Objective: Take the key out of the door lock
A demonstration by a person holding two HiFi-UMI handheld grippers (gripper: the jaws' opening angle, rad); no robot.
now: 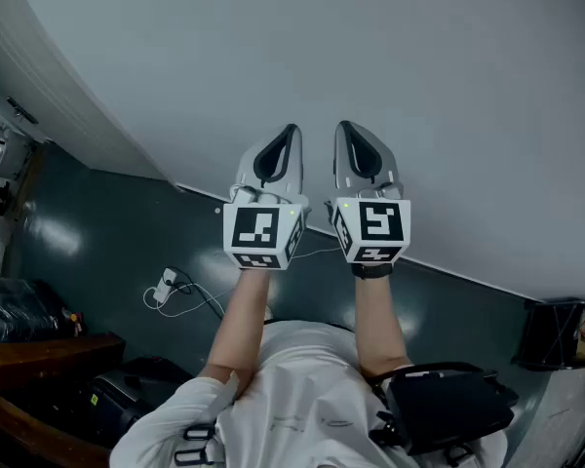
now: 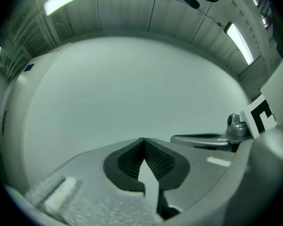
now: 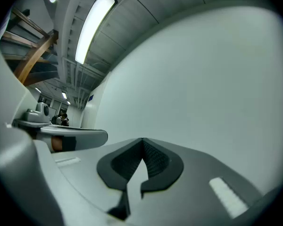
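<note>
Head view: left tongs (image 1: 289,136) at 11 o'clock and right tongs (image 1: 346,133) at 1 o'clock, both closed on nothing, face a bare wall (image 1: 400,47); no view shows key or door lock, so reaching blind risks striking the wall.

No words or numbers to read anywhere here. The left marker cube (image 1: 261,230) and the right marker cube (image 1: 372,224) show only black-and-white square patterns, no letters. A small blue sign (image 2: 29,68), seen from the left gripper view, is too tiny to read.
</note>
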